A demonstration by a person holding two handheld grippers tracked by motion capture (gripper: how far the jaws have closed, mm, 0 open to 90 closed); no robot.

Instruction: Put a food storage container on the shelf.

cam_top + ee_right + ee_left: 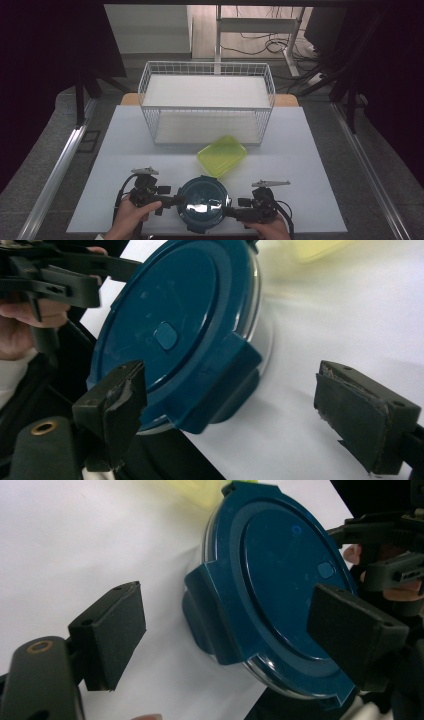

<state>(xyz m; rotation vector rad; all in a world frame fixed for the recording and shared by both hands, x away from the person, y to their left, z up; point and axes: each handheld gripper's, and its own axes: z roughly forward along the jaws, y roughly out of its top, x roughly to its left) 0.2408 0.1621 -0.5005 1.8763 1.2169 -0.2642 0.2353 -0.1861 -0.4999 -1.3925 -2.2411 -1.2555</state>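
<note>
A round clear container with a dark blue clip-on lid (202,202) sits at the near edge of the white table. My left gripper (176,201) is at its left side and my right gripper (229,210) at its right side. In the left gripper view the left gripper (230,630) is open, its black pads (110,635) standing either side of a lid latch tab (207,615). In the right gripper view the right gripper (237,410) is open too, and it straddles the opposite latch tab (220,390) of the blue lid (170,325).
A yellow-green plastic lid or box (222,155) lies just beyond the container. Behind it stands a white wire basket (207,75) with two levels. The white table top (310,165) ends close to my hands; dark floor and cables lie beyond.
</note>
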